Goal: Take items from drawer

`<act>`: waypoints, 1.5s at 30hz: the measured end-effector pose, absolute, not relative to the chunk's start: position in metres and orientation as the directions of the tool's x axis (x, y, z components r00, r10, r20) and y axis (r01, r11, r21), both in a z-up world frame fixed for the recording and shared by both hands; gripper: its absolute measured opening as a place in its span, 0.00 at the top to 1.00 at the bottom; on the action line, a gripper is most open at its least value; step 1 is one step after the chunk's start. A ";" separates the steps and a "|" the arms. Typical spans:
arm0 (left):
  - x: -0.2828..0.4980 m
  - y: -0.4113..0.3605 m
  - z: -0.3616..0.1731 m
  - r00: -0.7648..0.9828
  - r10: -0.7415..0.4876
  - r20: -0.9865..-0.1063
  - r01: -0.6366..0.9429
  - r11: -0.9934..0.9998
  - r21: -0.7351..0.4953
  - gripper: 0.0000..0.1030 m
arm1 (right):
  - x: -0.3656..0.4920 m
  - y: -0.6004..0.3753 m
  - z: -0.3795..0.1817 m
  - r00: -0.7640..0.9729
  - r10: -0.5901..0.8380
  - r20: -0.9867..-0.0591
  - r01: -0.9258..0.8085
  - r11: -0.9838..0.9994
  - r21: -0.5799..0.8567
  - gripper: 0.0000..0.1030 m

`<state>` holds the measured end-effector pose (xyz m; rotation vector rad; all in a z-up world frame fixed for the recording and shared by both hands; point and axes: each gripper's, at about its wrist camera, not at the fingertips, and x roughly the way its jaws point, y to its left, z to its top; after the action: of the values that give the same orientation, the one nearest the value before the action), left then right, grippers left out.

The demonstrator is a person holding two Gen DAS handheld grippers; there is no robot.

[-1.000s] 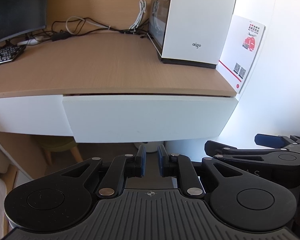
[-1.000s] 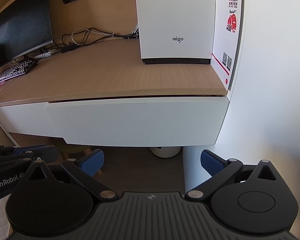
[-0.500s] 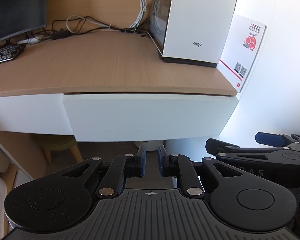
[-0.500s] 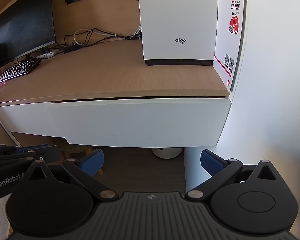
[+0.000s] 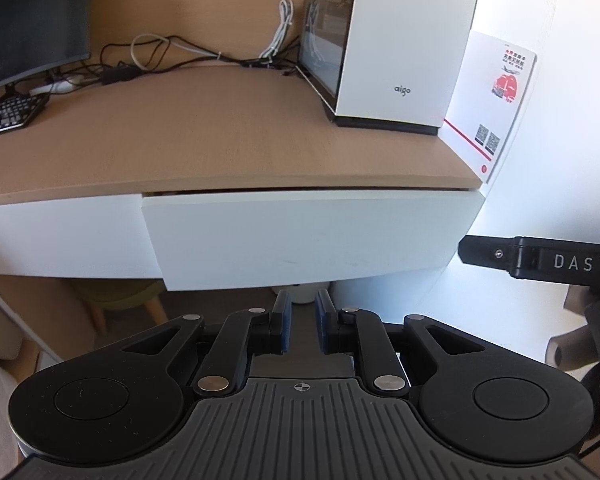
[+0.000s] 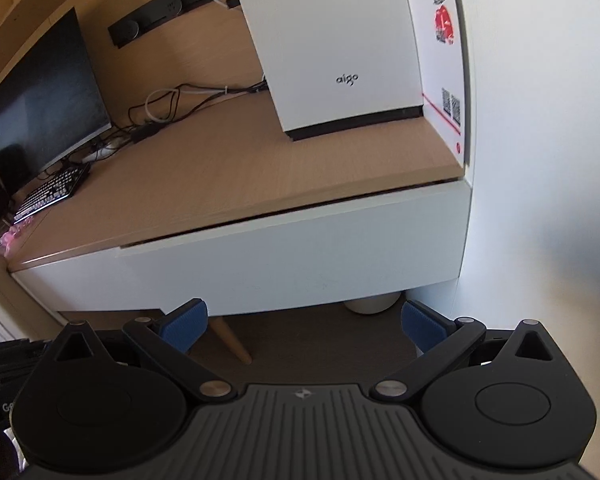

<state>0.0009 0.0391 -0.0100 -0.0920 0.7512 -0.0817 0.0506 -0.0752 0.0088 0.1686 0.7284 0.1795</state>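
The left gripper is nearly closed and empty; the right gripper gapes wide, empty. The white drawer under the desk's right corner looks rigid, smooth, handleless; grip its lower edge.

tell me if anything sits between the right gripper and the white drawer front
Nothing visible does. The right gripper, jaws wide open, faces the drawer front across open air, with only floor and a chair leg below. The drawer is barely ajar, so its contents are hidden. The left gripper, shut and empty, is off to the side.
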 end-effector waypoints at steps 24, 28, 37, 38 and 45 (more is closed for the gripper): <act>0.108 0.186 -0.040 0.756 -0.119 -0.644 -0.147 0.927 -0.344 0.84 | 0.093 -0.013 0.008 0.730 0.113 -0.674 -0.161 0.987 -0.008 0.00; 0.121 0.183 -0.041 0.783 -0.026 -0.622 -0.185 0.944 -0.272 0.84 | 0.123 -0.008 0.000 0.699 0.125 -0.704 -0.188 0.982 -0.012 0.00; 0.144 0.201 -0.055 0.737 0.033 -0.675 -0.284 0.922 -0.264 0.84 | 0.157 0.002 -0.016 0.666 0.173 -0.725 -0.258 0.966 -0.006 0.00; 0.146 0.202 -0.057 0.733 0.022 -0.680 -0.286 0.917 -0.279 0.84 | 0.159 0.002 -0.017 0.666 0.170 -0.726 -0.256 0.967 -0.008 0.00; 0.156 0.197 -0.067 0.715 0.016 -0.699 -0.295 0.913 -0.281 0.75 | 0.184 -0.009 -0.024 0.687 0.095 -0.720 -0.133 0.991 0.004 0.00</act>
<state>0.1560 0.1971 -0.0674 -0.3919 0.7596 0.1773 0.1838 -0.0089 -0.0241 -0.0493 0.8031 0.1275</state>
